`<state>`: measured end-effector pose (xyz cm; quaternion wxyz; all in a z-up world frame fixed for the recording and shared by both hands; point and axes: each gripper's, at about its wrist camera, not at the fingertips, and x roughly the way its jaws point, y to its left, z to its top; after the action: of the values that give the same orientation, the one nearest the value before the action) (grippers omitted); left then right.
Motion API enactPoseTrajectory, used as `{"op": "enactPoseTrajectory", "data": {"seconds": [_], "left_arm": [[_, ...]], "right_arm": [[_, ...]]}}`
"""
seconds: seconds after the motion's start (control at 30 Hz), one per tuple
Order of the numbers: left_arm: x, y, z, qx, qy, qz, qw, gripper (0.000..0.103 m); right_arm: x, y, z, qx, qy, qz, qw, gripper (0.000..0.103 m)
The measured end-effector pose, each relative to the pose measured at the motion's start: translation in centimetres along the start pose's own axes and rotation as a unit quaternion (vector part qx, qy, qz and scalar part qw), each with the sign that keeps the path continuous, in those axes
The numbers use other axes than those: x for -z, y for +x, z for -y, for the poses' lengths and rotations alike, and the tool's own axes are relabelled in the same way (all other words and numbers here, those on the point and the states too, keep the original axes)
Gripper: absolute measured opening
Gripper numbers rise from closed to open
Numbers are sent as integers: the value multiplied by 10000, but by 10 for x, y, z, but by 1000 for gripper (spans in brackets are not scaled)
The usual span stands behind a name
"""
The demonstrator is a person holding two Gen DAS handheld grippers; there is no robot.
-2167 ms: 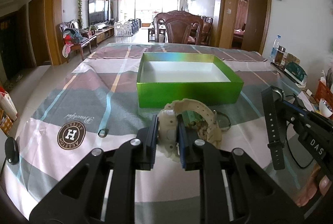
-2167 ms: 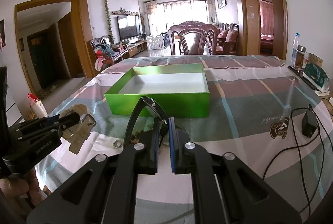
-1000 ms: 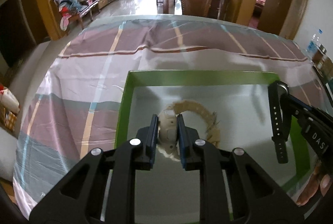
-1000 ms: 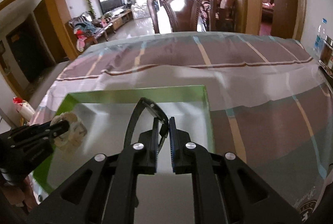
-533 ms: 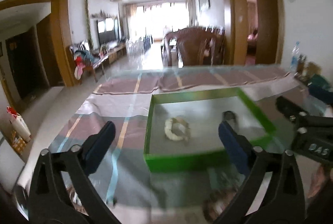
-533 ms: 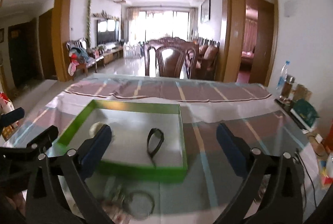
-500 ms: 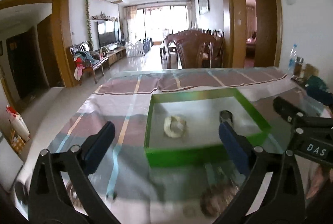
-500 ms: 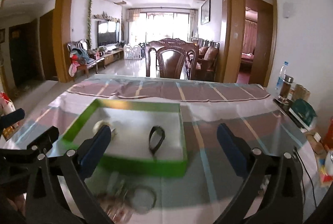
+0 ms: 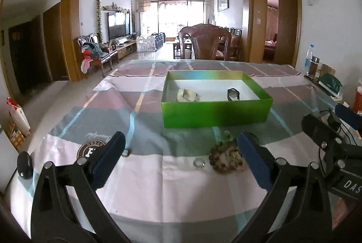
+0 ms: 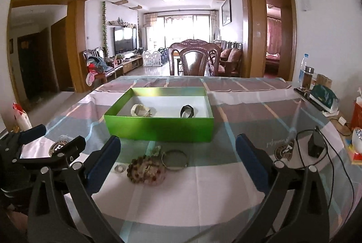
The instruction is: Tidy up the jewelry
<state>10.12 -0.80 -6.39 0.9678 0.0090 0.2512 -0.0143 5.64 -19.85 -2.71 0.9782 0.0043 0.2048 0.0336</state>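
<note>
A green box (image 9: 216, 113) (image 10: 158, 127) stands on the table ahead. A cream watch (image 9: 187, 95) (image 10: 141, 110) lies in its left half and a black watch (image 9: 233, 93) (image 10: 187, 111) in its right half. A beaded bracelet pile (image 9: 226, 158) (image 10: 146, 170), a thin bangle (image 10: 174, 159), a small ring (image 9: 199, 162) (image 10: 120, 168) and another ring (image 9: 125, 152) lie on the cloth in front of the box. My left gripper (image 9: 181, 157) and right gripper (image 10: 178, 159) are both wide open and empty, near the table's front edge.
A striped tablecloth (image 9: 144, 107) covers the table. A black charger with cable (image 10: 315, 145) lies at the right. Bottles (image 10: 305, 75), a green case (image 10: 323, 96) and an orange item (image 10: 356, 112) stand along the right edge. A wooden chair (image 10: 195, 62) stands behind the table.
Both grippers let go of their watches in the box and pulled back toward the table's front edge with jaws wide open. The loose jewelry in front of the box has come into view.
</note>
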Motion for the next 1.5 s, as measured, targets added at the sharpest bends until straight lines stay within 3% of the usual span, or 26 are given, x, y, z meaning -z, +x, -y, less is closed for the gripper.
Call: {"op": "enactPoseTrajectory", "data": {"seconds": [0.27, 1.5], "left_arm": [[11, -10, 4, 55, 65, -10, 10000, 99], [6, -22, 0, 79, 16, 20, 10000, 99]], "right_arm": [[6, -10, 6, 94, 73, 84, 9999, 99], [13, -11, 6, 108, 121, 52, 9999, 99]]}}
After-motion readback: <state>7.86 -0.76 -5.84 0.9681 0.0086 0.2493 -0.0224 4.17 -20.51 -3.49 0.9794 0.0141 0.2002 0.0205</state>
